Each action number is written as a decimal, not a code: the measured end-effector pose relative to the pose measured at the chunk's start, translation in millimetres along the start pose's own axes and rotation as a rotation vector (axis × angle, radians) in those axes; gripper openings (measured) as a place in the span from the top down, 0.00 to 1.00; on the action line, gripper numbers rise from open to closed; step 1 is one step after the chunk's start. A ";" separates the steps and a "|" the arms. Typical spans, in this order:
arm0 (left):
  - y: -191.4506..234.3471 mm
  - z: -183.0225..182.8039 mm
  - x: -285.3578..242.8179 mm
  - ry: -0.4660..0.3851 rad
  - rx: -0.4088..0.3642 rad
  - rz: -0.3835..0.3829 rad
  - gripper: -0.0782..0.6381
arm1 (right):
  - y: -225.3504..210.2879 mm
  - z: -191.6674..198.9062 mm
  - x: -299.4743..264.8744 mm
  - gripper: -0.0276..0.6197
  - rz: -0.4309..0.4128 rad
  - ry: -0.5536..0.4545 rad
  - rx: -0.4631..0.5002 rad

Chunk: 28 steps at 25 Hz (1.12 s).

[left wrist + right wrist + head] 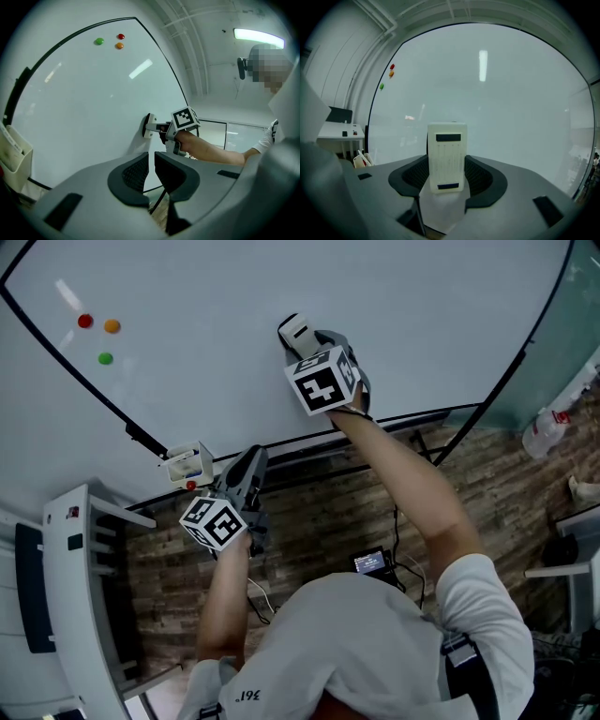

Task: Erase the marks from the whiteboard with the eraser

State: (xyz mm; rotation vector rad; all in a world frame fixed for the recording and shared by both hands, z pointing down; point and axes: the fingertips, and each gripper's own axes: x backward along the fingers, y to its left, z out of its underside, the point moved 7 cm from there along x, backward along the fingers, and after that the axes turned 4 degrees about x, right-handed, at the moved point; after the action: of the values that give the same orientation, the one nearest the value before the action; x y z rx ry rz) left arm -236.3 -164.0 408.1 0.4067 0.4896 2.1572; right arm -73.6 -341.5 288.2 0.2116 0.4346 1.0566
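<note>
A large whiteboard fills the far side, and its surface looks free of marks where I can see it. My right gripper is shut on a white eraser, whose pad side is pressed flat to the whiteboard near the bottom edge. The eraser also shows against the board in the left gripper view. My left gripper hangs low by the board's bottom left edge, its jaws nearly together with nothing between them.
Three round magnets, red, orange and green, stick to the board's upper left. A small white holder hangs at the board's lower edge. A white rack stands at left. Wood floor lies below.
</note>
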 end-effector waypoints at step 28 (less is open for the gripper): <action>-44.6 41.2 -108.0 0.092 0.019 0.128 0.85 | -129.4 62.1 36.8 0.57 0.141 0.046 0.003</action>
State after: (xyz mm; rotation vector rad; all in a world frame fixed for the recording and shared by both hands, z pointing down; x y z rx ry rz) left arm -125.2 -218.9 410.3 0.3593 0.5482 2.3044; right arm 72.0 -369.3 286.8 0.2232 0.4679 1.2013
